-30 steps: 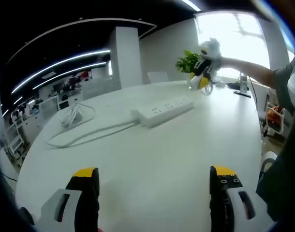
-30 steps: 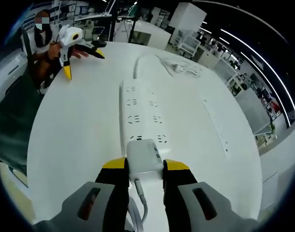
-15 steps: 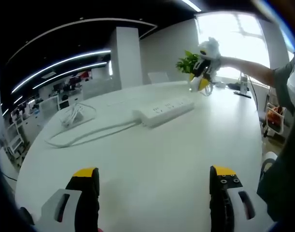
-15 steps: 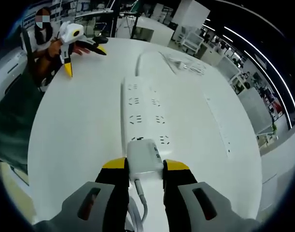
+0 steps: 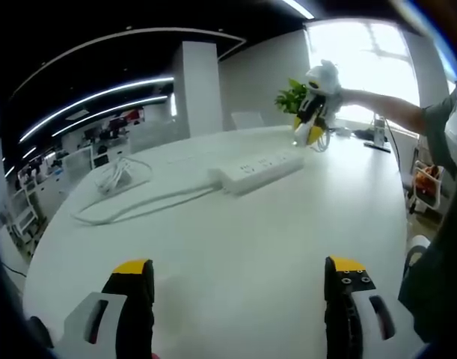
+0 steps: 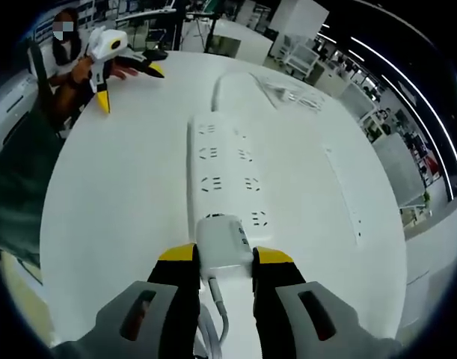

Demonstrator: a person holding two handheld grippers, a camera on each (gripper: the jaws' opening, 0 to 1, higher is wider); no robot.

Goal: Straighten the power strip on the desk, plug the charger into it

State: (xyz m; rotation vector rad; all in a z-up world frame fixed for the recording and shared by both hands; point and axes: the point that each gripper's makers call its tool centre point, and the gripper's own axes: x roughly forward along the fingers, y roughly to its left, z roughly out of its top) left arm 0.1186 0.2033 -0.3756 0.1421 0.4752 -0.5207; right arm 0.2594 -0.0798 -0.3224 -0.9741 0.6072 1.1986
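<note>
A white charger [image 6: 224,243] sat clamped between the yellow-tipped jaws of the right gripper [image 6: 225,258] at the lower centre of the right gripper view, just above the near end of the white power strip [image 6: 222,176], which ran up the middle of the frame on the white desk [image 6: 116,202]. The charger looked like a light, rigid, smooth plastic block, best held by its 2 flat sides as here; its thin cable [image 6: 218,307] trailed limp between the jaws. That view revealed the strip's socket rows and, at upper left, a person's hand holding the left gripper [image 6: 112,60]. The left gripper view instead showed the strip [image 5: 259,168] side-on at upper centre, its cord [image 5: 142,206] looping left, and the left gripper [image 5: 239,288] with jaws wide apart, empty, over bare desk.
</note>
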